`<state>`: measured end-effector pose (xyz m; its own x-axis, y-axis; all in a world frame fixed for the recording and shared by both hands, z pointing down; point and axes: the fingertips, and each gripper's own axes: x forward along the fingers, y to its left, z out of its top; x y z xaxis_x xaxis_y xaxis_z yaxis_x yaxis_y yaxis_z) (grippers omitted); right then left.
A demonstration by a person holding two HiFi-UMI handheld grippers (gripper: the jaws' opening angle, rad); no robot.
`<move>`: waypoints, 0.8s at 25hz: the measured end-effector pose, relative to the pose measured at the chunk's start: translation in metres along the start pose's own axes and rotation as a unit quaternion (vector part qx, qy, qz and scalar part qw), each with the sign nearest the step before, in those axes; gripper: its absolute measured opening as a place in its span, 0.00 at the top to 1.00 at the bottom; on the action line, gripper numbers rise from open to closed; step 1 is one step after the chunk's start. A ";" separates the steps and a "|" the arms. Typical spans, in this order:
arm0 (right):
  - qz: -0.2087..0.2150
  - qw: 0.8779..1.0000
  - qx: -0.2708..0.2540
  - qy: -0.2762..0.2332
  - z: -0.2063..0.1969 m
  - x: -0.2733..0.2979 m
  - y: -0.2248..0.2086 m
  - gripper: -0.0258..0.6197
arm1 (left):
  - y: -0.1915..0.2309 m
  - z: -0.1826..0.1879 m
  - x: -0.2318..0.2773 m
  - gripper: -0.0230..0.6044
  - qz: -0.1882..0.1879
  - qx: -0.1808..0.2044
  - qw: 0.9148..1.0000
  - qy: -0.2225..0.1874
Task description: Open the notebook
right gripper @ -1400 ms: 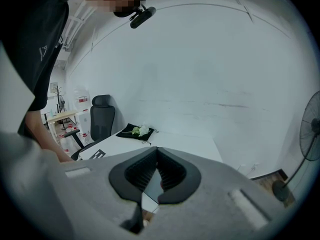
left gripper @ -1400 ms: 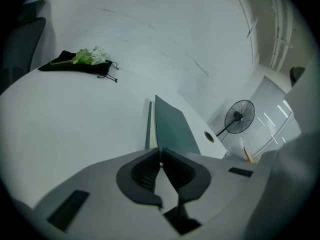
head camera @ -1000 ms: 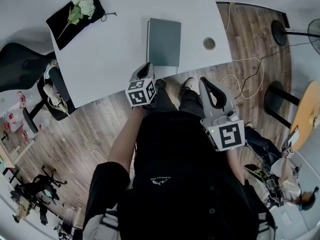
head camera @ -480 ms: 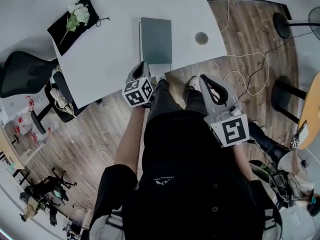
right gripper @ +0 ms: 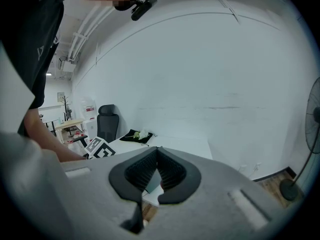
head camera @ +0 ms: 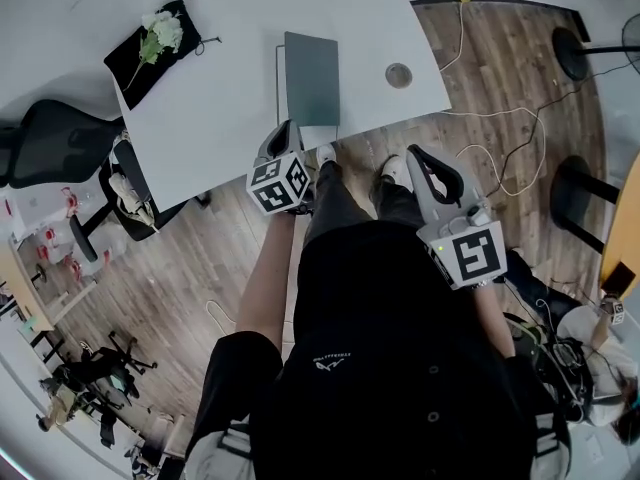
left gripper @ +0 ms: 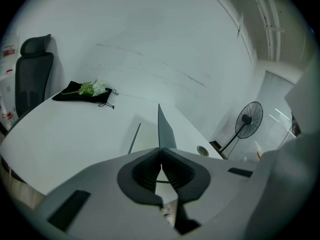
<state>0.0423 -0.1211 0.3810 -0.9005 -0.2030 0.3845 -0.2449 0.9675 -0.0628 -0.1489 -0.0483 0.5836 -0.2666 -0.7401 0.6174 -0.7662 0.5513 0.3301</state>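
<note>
The grey-green notebook (head camera: 312, 76) lies near the front edge of the white table (head camera: 220, 98). Its cover (left gripper: 166, 129) is raised off the page and looks almost edge-on in the left gripper view. A strip of white page (head camera: 280, 68) shows along its left side. My left gripper (head camera: 289, 128) is at the notebook's near left corner. Its jaws are shut on the cover's edge (left gripper: 161, 150). My right gripper (head camera: 418, 154) hangs over the floor by the person's right leg, away from the table. It is shut and empty (right gripper: 157, 150).
A black pouch with white flowers (head camera: 152, 48) lies at the table's far left. A small round disc (head camera: 398, 75) sits right of the notebook. A black office chair (head camera: 55, 143) stands left of the table. Cables (head camera: 500, 128) and a fan stand (head camera: 575, 53) are on the wooden floor.
The white strip beside the cover has widened slightly as the left gripper holds the corner. The right gripper has shifted a little to the right and stays shut.
</note>
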 end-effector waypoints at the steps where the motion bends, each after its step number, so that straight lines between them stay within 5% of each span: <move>1: 0.000 1.000 0.001 0.002 -0.001 -0.002 -0.002 0.95 | -0.004 0.001 -0.001 0.95 0.000 0.001 1.000 -0.002; 20: 0.010 1.000 0.006 -0.024 -0.016 -0.035 -0.033 0.95 | -0.054 0.008 -0.011 0.95 -0.020 0.012 0.999 -0.035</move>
<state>0.0872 -0.1432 0.3841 -0.9219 -0.1902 0.3376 -0.2301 0.9697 -0.0822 -0.1088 -0.0726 0.5533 -0.2746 -0.7871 0.5523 -0.7910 0.5115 0.3357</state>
